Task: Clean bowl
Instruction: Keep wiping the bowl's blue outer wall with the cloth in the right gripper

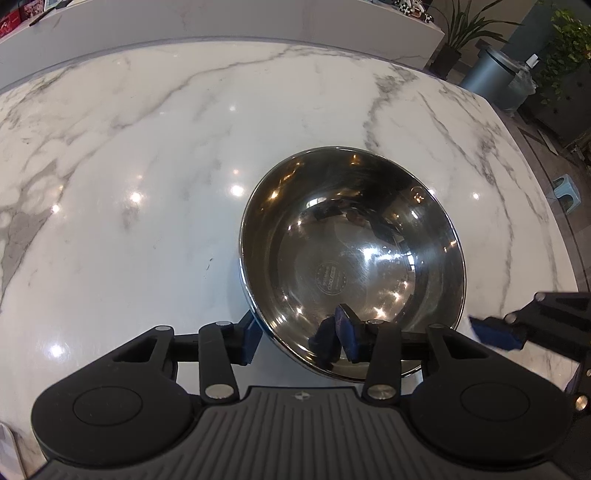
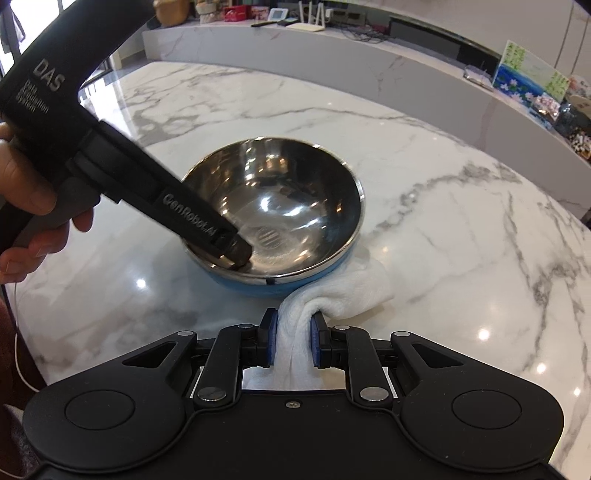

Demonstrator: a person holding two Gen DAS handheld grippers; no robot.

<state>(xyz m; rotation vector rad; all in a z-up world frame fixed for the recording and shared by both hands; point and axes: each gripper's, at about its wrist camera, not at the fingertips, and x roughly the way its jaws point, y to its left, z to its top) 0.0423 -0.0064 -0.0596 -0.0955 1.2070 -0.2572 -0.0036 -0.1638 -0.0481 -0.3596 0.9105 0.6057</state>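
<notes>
A steel bowl (image 1: 351, 254) with a blue outside sits on the marble table; it also shows in the right wrist view (image 2: 280, 218). My left gripper (image 1: 299, 341) straddles the bowl's near rim, one pad outside and one inside, with a wide gap and no clear clamp; in the right wrist view it (image 2: 236, 254) reaches over the bowl's left rim. My right gripper (image 2: 291, 341) is shut on a white cloth (image 2: 332, 291) that lies bunched on the table against the bowl's near right side. The right gripper's blue pad also shows in the left wrist view (image 1: 495, 332).
The marble table (image 1: 147, 166) spreads around the bowl. A raised white counter (image 2: 295, 55) with small items runs behind it. Potted plants (image 1: 465, 33) and a grey bin (image 1: 491, 74) stand past the far right edge.
</notes>
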